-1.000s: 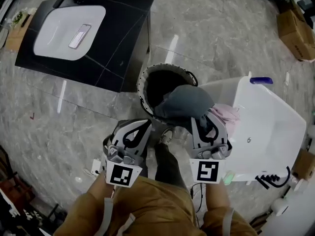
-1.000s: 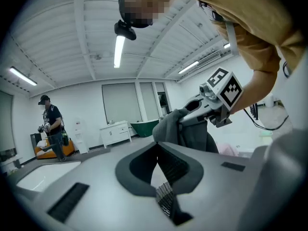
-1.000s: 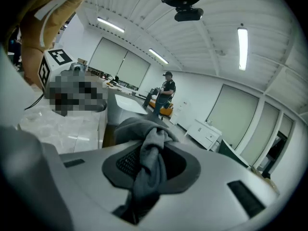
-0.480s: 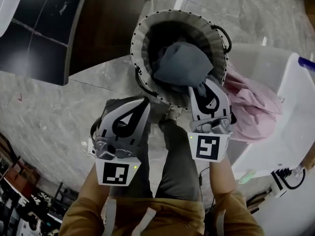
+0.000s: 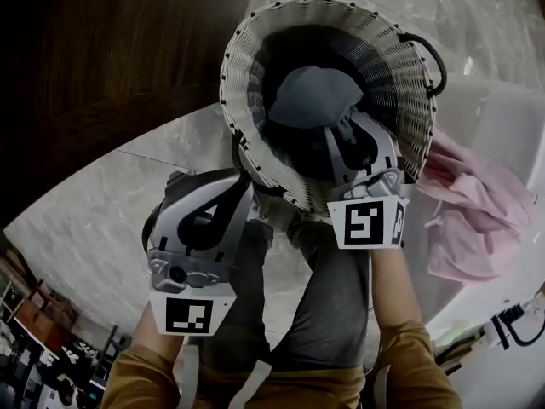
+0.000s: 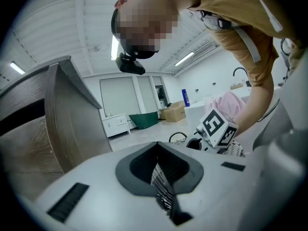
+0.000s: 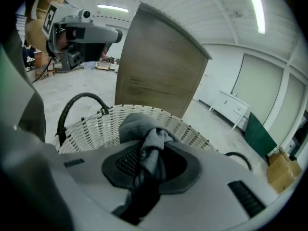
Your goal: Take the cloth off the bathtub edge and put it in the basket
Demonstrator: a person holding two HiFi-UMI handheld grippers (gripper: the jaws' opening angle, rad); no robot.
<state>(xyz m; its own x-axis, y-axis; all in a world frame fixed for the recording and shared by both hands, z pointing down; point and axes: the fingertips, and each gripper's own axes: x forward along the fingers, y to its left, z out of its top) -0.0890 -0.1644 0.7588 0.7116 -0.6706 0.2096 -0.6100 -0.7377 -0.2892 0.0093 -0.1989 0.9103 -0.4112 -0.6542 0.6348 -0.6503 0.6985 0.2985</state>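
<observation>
Now cloth point(image 5: 311, 96) sunk lower into basket point(image 5: 247, 54).

Cloth point(image 5: 311, 96) at basket point(image 5: 241, 54) mouth, bathtub point(image 5: 502, 113) just right, cabinet point(image 5: 102, 58) left.

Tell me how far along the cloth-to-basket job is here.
Done: the grey cloth is off the bathtub edge and hangs over the basket's opening. In hand: the right gripper is clamped on it; the left gripper is shut and empty beside the basket. Left: release the cloth into the basket. A pink cloth lies on the tub edge.
</observation>
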